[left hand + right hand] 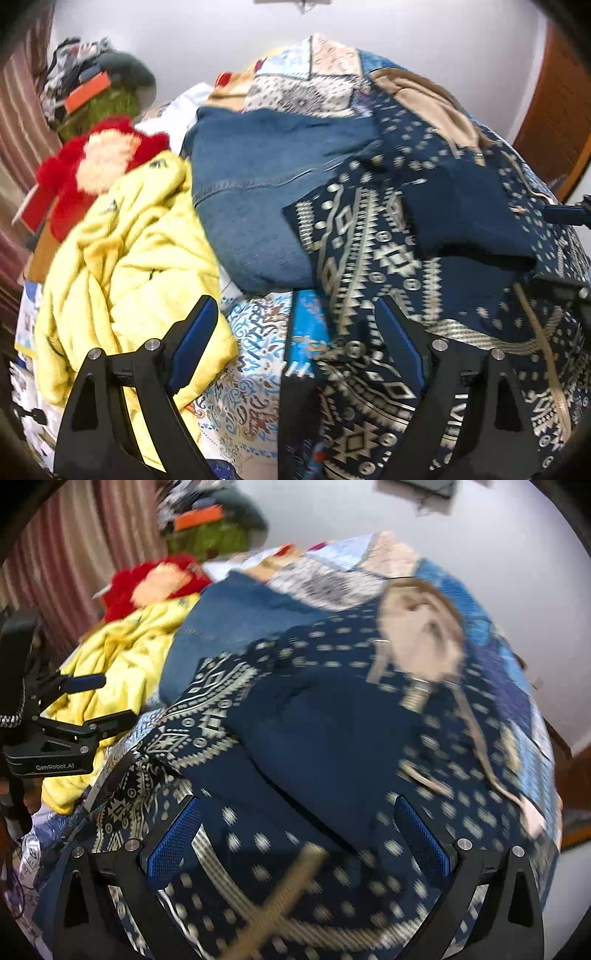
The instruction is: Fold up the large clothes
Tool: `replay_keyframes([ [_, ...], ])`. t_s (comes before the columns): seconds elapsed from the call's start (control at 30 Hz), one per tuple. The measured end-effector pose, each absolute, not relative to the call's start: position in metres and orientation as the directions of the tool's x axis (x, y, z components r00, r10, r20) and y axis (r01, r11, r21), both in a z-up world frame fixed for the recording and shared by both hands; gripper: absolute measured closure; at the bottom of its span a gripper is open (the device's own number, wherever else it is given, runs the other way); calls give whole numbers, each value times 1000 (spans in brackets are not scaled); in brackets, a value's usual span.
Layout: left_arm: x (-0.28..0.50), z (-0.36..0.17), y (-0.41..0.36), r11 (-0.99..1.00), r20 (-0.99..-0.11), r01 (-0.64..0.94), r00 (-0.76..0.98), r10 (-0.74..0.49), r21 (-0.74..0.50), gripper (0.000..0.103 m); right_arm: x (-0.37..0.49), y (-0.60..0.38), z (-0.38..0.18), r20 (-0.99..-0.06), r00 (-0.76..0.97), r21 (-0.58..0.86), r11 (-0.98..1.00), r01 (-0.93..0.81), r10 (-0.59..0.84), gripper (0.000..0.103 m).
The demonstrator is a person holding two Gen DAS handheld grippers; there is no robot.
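On the left of the bed (255,354), whose paisley-printed sheet shows bare only near its front edge, a crumpled yellow garment (140,266) lies unfolded, with a red fluffy item (74,173) behind it toward the striped curtain (18,110). The left gripper (295,339) hovers above the sheet with its jaws released and nothing between them, the yellow cloth just beside its left finger. In the middle, a blue denim piece (251,192) lies fairly flat, apparently folded, though its far side is hidden. To the right, the navy patterned garment (317,738) is spread across the bed and reaches its front edge; part of it is already doubled over itself, so the fold looks begun but not finished. The right gripper (295,842) hangs just above this garment, jaws spread wide; motion blur hides whether the pads touch the cloth, but nothing is clamped. A tan item (417,635) rests on the navy garment's far part and would likely need moving. The heaped clothes leave little bare room for laying anything flat.
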State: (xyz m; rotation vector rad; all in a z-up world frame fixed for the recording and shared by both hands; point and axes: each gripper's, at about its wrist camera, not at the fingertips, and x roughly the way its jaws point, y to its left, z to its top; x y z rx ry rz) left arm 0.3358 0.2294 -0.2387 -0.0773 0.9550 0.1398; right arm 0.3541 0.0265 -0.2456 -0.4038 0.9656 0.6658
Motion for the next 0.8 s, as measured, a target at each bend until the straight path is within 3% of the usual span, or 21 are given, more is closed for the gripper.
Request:
replay_keyframes([
  [0.13,346,-260,237,987,-834,-159,549,55,-40,16,373,65,-271,-877,386,-79,705,-705,288,3],
  [0.2,352,-272,236,986,-841,-159,538,45,-49,16,380,76,-281,-882,388,-101,697,-710,268,14],
  [0.33,363,-299,235,985,-865,-163,500,39,-49,16,387,89,-298,-865,462,-220,679,-700,196,27],
  [0.47,366,-315,232,984,-875,-163,483,20,-67,16,384,87,-297,-843,508,-296,636,-712,176,53],
  [0.53,365,-320,232,982,-874,-172,486,15,-79,15,387,77,-288,-844,491,-244,662,-709,216,66],
  [0.6,364,-321,235,979,-873,-184,488,13,-89,14,390,64,-275,-839,472,-164,703,-693,270,87],
  [0.8,363,-324,236,976,-877,-205,479,34,-74,11,397,1,-235,-779,522,-6,828,-561,348,91],
])
